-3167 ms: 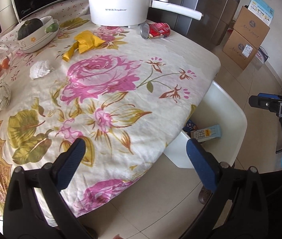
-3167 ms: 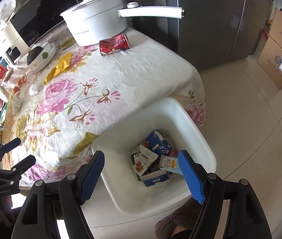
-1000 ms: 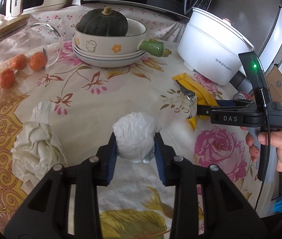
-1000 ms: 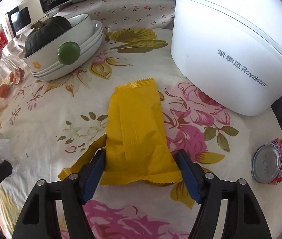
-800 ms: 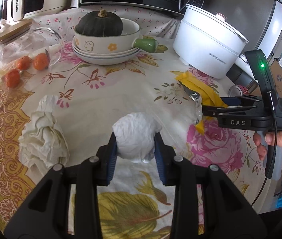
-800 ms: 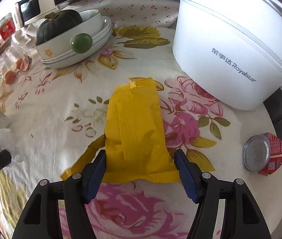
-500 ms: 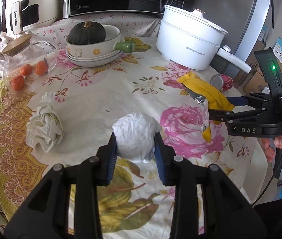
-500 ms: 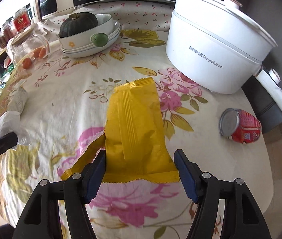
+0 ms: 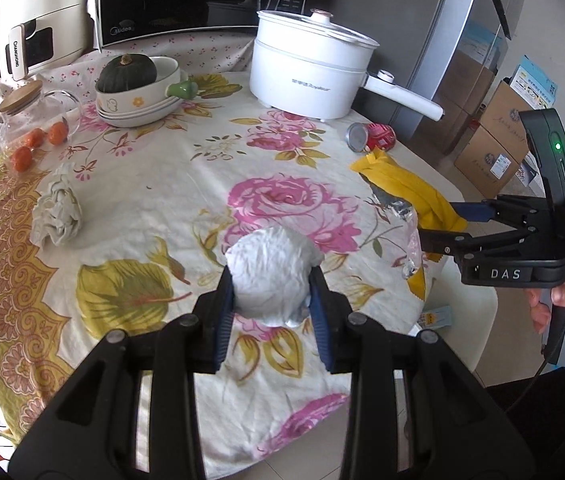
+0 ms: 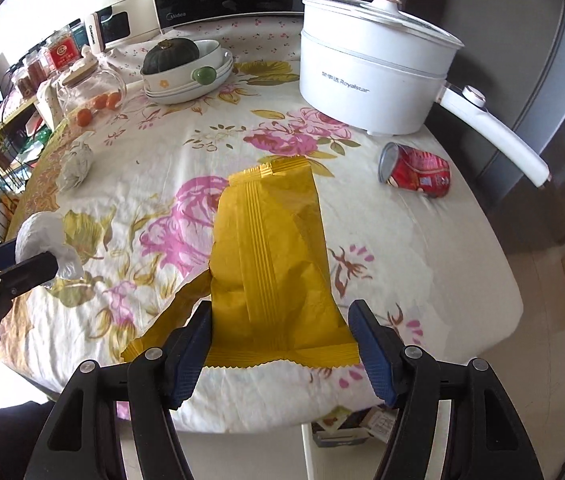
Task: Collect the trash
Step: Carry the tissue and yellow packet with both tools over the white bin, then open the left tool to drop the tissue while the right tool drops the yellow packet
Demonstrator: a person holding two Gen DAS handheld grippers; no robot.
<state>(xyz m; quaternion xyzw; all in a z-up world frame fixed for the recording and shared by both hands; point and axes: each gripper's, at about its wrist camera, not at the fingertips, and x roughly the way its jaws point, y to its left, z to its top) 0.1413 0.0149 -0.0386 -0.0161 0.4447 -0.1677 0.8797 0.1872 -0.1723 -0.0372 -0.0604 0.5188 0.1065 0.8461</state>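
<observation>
left gripper [image 9: 270,292] pinches the paper ball [image 9: 270,276]; right gripper [image 10: 282,344] clamps the yellow wrapper [image 10: 270,256], both above the table. the floppy wrapper could slip free before the bin [image 9: 478,312] at three o'clock.

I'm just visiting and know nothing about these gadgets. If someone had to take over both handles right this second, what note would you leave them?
Left gripper: shut on the white paper ball, held above the table.
Right gripper: shut on the yellow wrapper, also off the cloth.
White bin: on the floor at the table's near right edge, with some packaging already inside.
Done: two pieces picked up.
Left: probably drop both into the bin, then fetch the crumpled tissue at the left side and the red can lying near the white pot.
Leave the squash bowl and the glass jar alone.
</observation>
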